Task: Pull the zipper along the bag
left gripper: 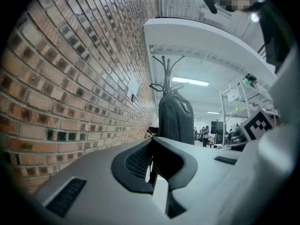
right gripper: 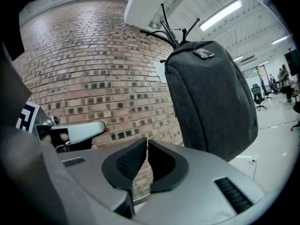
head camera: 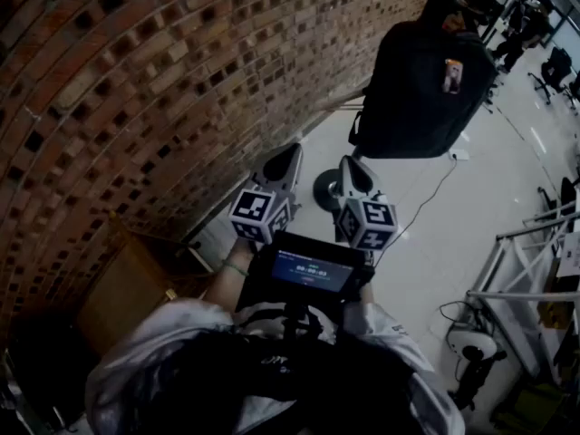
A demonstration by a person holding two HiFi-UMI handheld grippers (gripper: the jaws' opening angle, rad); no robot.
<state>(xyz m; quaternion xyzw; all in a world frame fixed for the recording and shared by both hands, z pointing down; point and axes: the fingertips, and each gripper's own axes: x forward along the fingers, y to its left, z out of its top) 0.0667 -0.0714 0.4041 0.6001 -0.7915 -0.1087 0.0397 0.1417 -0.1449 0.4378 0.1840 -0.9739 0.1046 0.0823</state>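
Note:
A dark grey backpack (head camera: 421,80) hangs from a black coat stand (right gripper: 171,29) beside the brick wall, with a small label (head camera: 451,75) on its upper face. Its zipper pull is too small to make out. Both grippers are held close to the person, side by side and well short of the bag. My left gripper (head camera: 288,157) points level at the bag (left gripper: 176,118); its jaws (left gripper: 151,139) are shut with nothing between them. My right gripper (head camera: 352,172) is next to it, tilted slightly down, with the bag (right gripper: 211,97) ahead and to the right. Its jaws (right gripper: 146,142) are shut and empty.
A brick wall (head camera: 136,89) runs along the left. The stand's round base (head camera: 326,191) rests on the pale floor, with a cable (head camera: 426,202) trailing nearby. A wooden box (head camera: 127,288) sits by the wall. White metal frames (head camera: 517,270) stand at the right. A small screen (head camera: 313,270) hangs at the person's chest.

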